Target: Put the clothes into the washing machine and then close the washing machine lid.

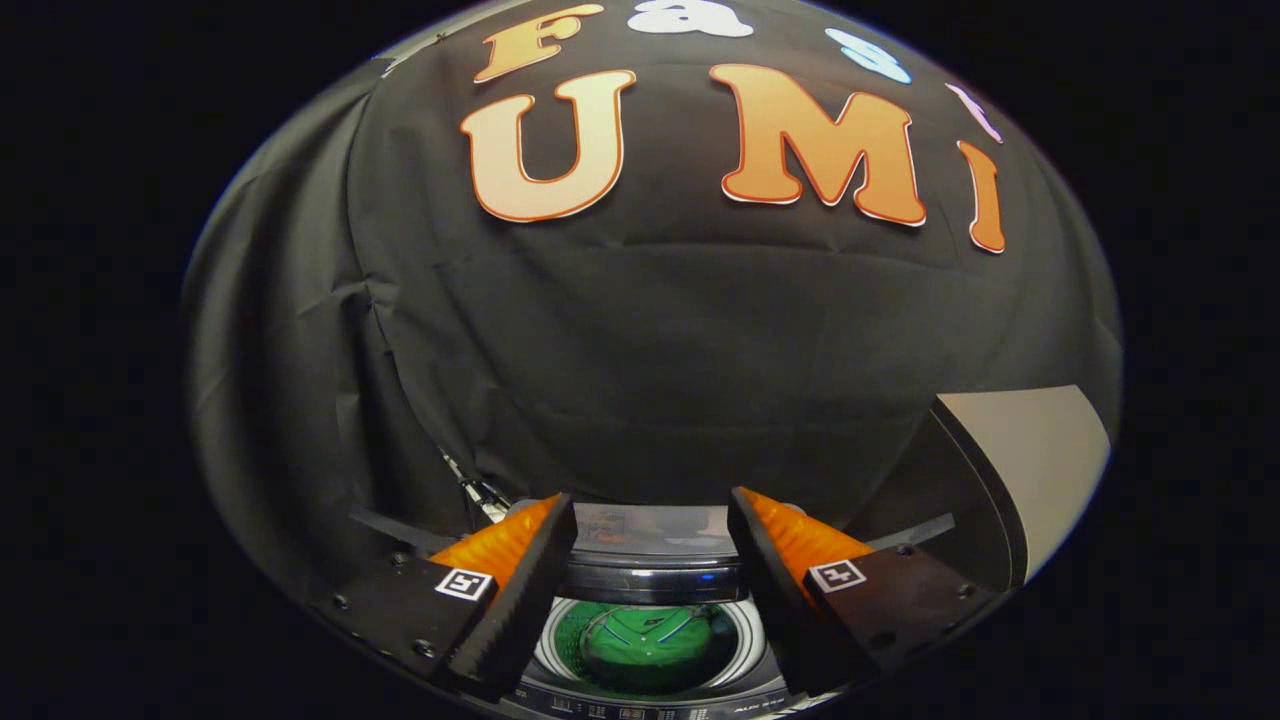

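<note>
A top-loading washing machine [650, 580] stands below and just ahead of my fingers, its round drum opening showing between them. A green garment [645, 645] with a collar lies inside the drum. The machine's lid [650, 530] stands raised at the back of the opening, reflective and upright behind the drum. My gripper [650, 515] is open, high above the machine, with nothing between its fingers [520, 590].
The booth's black cloth wall [650, 350] hangs close behind the machine. A pale panel [1040, 450] with a dark edge stands to the right of the machine. A thin cable or rod [475, 490] runs down the cloth beyond the left finger.
</note>
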